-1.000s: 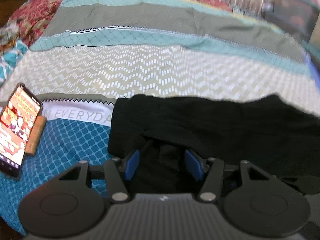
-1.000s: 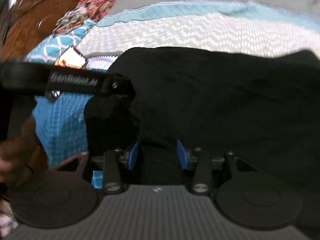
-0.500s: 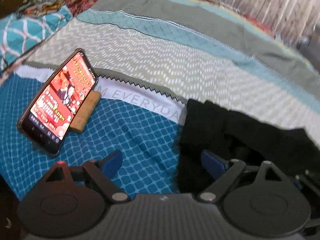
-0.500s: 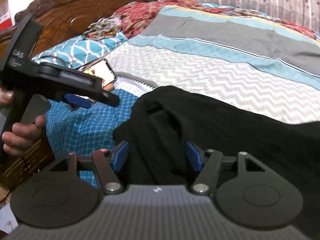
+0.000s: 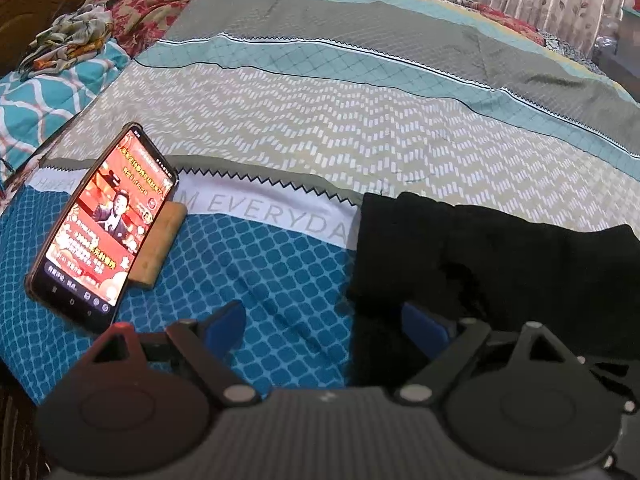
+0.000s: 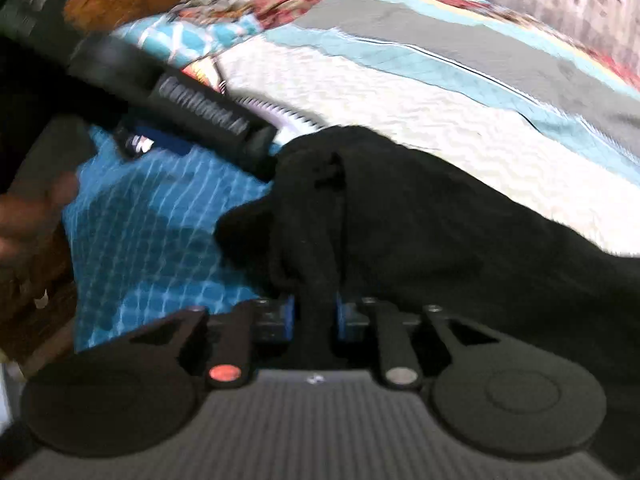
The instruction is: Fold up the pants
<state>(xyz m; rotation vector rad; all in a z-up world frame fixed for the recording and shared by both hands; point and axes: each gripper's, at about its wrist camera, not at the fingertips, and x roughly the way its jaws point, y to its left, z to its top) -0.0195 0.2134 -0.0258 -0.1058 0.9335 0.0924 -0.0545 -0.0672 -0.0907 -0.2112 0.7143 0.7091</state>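
You are pinching a bunched edge of the black pants (image 6: 400,216) lying on the bedspread (image 5: 360,128): right gripper (image 6: 314,316) closing on cloth, left gripper (image 5: 324,320) spread empty; next you are needing a second hold

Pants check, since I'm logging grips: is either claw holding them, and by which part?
The right claw is closing on a bunched fold at the black pants' end. The left claw holds nothing.

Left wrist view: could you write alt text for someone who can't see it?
Open left gripper hovers over a blue patterned bedspread at the edge of crumpled black pants. At left, a lit phone leans on a wooden block.
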